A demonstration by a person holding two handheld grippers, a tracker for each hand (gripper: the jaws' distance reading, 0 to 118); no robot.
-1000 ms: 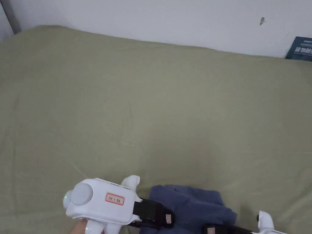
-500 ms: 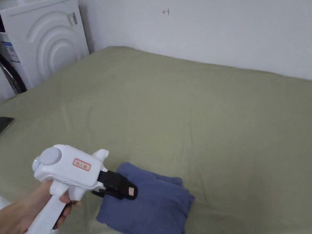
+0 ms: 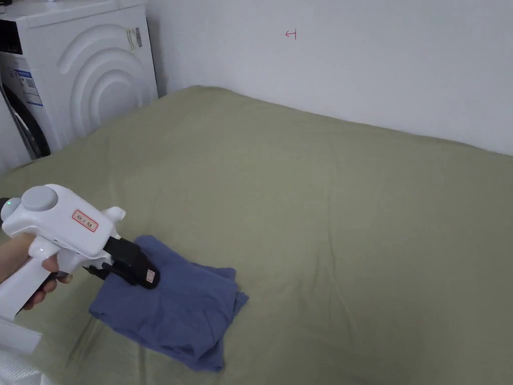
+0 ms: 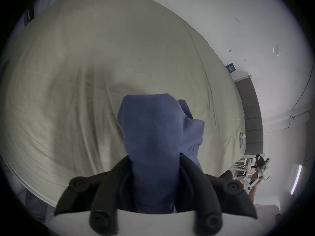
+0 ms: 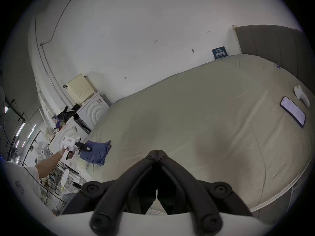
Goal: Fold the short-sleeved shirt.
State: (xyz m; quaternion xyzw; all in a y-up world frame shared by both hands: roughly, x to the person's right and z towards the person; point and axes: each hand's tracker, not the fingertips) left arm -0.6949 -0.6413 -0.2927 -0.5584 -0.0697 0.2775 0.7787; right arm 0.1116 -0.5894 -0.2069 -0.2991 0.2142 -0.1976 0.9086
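One blue shirt (image 3: 168, 308), folded into a compact bundle, lies on the olive-green bed sheet (image 3: 325, 200) near the bed's left front corner, at about 7 o'clock in the head view. No open container is on the bed. A white washing machine (image 3: 85, 70) stands off the bed at 10 o'clock; its interior cannot be judged. In the right gripper view a cream basket-like box (image 5: 80, 89) sits on top of that machine; its contents cannot be made out.

Left gripper (image 3: 143, 274): one unit, white body, black jaws, held by a hand (image 3: 25, 265) at 8 o'clock in the head view. Its jaws sit at the bundle's left edge, one above the cloth and one at its underside. In the left gripper view the blue fabric (image 4: 153, 137) runs between the two jaws and out to 12 o'clock; the jaws are clamped together on the shirt.

Right gripper (image 5: 157, 152): one unit, well apart from the shirt, which appears at 9 o'clock in its own view. Its jaw tips meet with nothing between them; it hovers over bare sheet.

Other items counted in the right gripper view, at 2 to 3 o'clock on the far side of the bed: one phone (image 5: 292, 113) with a lit screen, one small white object (image 5: 301, 97) just beside it. One dark sign (image 5: 219, 52) is fixed to the white wall.
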